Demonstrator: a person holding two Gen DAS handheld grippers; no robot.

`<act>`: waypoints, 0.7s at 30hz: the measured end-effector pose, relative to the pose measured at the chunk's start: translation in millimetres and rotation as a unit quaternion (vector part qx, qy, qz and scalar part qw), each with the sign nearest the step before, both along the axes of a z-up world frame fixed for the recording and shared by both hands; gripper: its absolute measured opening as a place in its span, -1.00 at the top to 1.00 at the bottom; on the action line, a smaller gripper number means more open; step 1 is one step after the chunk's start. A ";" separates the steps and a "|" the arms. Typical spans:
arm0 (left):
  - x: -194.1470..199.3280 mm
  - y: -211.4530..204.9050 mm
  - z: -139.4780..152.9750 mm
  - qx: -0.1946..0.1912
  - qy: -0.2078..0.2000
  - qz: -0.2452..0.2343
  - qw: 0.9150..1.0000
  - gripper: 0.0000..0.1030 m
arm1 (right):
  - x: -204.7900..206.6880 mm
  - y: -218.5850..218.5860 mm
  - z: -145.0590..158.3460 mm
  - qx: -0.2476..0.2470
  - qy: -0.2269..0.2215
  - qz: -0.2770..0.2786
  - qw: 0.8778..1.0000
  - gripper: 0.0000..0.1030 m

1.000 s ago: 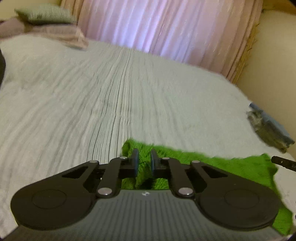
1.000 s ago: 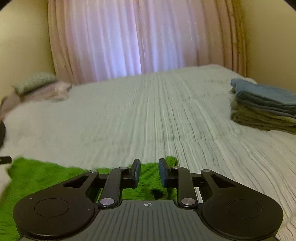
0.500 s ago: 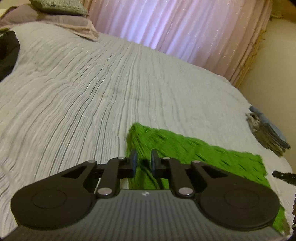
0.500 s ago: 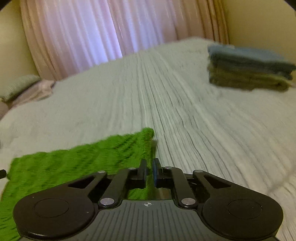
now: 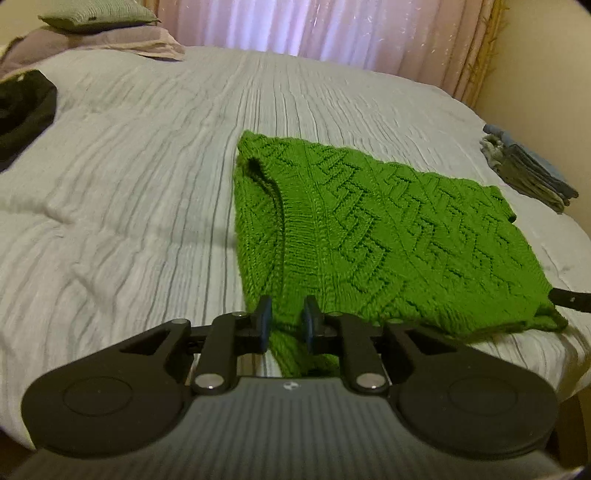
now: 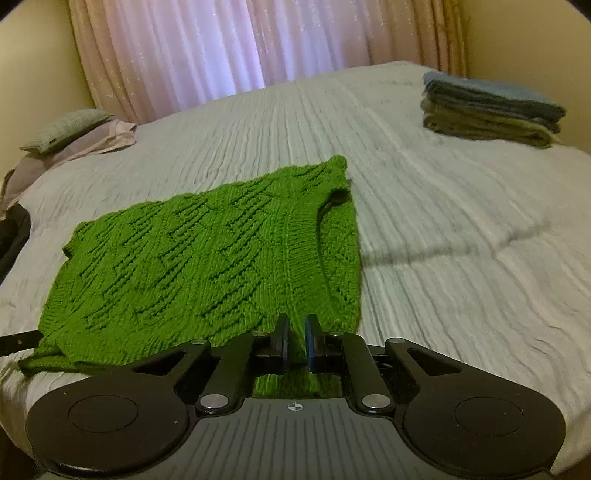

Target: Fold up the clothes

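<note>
Left wrist view: the left tool [image 5: 286, 323] sits low at the near edge of the bed [image 5: 147, 177], a wide mattress under a pale grey ribbed cover. Its fingers stand apart with green knit between and below them; whether they pinch the cloth cannot be told. The bright green cable-knit sweater [image 5: 369, 229] lies flat near that edge, folded into a rough rectangle, with a ribbed band and a curved opening along its left side. A black garment [image 5: 22, 110] lies at the bed's left edge; a grey-green pillow on mauve cloth [image 5: 96, 33] occupies the far left corner. A stack of folded blue and olive clothes [image 5: 528, 170] rests at the right edge. The tip of the right tool shows dark at the sweater's near right corner.

Right wrist view: the right tool [image 6: 295, 341] rests at the near edge over the sweater's [image 6: 203, 266] right portion, fingers narrowly parted, green knit visible behind the gap; grip undetermined.

Assessment: several items appear finished and stacked. The sweater looks partly folded and would likely need at least one further fold to match the stack, then transfer onto it. The black garment appears unfolded and outstanding.
</note>
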State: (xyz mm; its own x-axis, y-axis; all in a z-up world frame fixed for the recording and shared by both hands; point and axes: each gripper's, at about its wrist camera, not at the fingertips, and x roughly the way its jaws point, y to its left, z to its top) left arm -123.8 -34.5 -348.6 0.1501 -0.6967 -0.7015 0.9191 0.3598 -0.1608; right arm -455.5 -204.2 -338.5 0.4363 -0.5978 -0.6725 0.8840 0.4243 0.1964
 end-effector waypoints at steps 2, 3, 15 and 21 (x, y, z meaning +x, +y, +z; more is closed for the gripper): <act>-4.0 3.2 7.7 0.007 -0.007 0.008 1.000 0.72 | -2.3 4.3 5.9 0.001 -0.001 -0.012 1.000 -0.58; -6.3 5.0 11.1 0.010 -0.010 0.012 1.000 0.69 | -3.6 9.0 8.5 -0.001 -0.002 -0.017 1.000 -0.74; -45.3 30.3 22.2 0.055 -0.045 0.007 0.997 0.23 | 1.4 51.6 4.2 0.036 0.009 -0.014 0.999 -0.74; -59.9 39.3 27.9 0.060 -0.062 0.002 0.996 0.11 | 5.8 67.5 6.8 0.040 0.021 -0.010 0.999 -0.74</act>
State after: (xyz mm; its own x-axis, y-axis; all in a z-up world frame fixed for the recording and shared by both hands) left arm -183.7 4.8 -320.8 0.2426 -0.6083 -0.7557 0.9279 0.3729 -0.0023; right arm -449.7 -136.7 -331.7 0.3946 -0.5503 -0.7358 0.9006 0.3904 0.1910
